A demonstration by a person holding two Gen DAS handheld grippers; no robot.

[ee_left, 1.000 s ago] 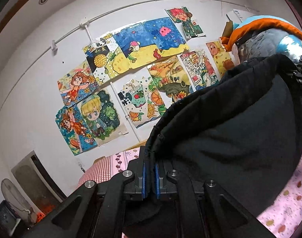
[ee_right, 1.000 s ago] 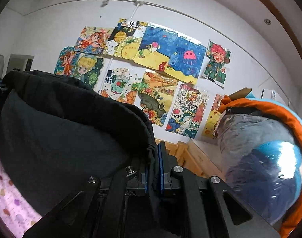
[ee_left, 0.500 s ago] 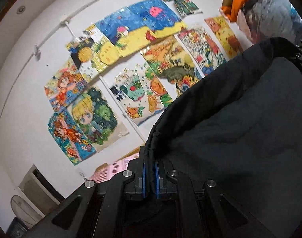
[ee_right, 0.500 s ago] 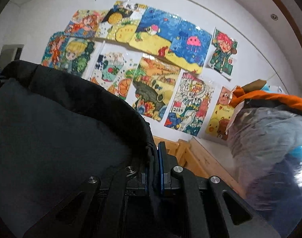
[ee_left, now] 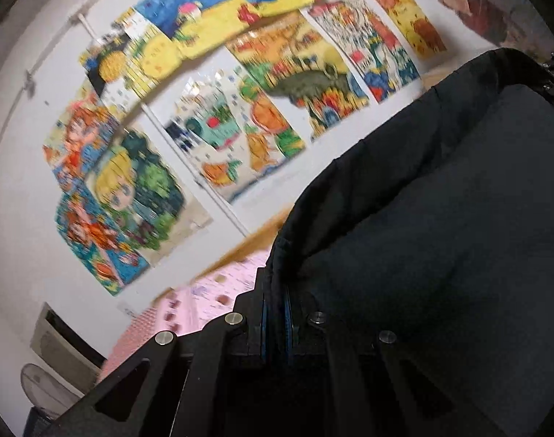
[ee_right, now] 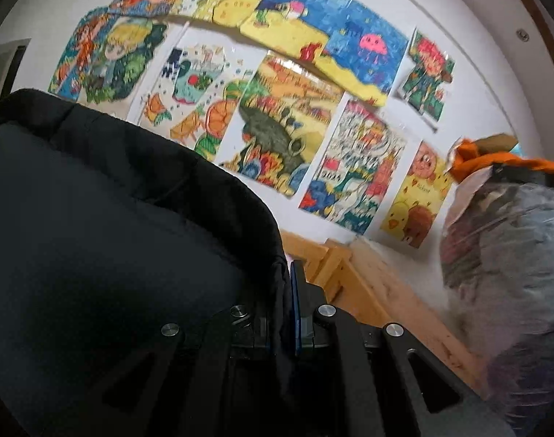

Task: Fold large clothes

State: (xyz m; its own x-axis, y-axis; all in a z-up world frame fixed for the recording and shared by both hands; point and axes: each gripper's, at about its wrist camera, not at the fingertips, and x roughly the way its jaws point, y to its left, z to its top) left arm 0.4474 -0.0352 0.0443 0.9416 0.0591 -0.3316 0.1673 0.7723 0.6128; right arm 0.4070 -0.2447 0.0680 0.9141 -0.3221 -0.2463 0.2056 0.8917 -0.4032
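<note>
1. Your left gripper [ee_left: 275,313] has its jaws clamped on the edge of the black garment [ee_left: 440,236]; the blue pads [ee_left: 264,318] show on either side of the pinched seam at 6 o'clock in the left wrist view.
2. From that pinch the dark cloth rises and spreads toward 3 o'clock, filling the right half of the left wrist view, with its thick hem curving up to 1 o'clock.
3. Your right gripper [ee_right: 281,313] is likewise closed tight on the same black garment [ee_right: 113,236], the fabric squeezed between its pads [ee_right: 296,313] at 6 o'clock in the right wrist view.
4. There the cloth fans out toward 9 o'clock and covers the left half of the view, its rolled hem arching from 10 o'clock down to the jaws.
5. The garment hangs stretched between your two grippers, held off the bed.
6. A pink patterned bedsheet [ee_left: 204,291] shows at 7 o'clock in the left wrist view, just beside the left gripper's frame.
7. Bright children's drawings [ee_left: 211,109] cover the white wall [ee_left: 18,218] from 9 to 1 o'clock in the left wrist view; they [ee_right: 277,91] span 10 to 2 o'clock in the right.
8. A wooden frame [ee_right: 368,291] sits at 5 o'clock in the right wrist view, beside a clear plastic bag of bedding [ee_right: 513,273] at 3 to 4 o'clock, topped with an orange band [ee_right: 495,164].
</note>
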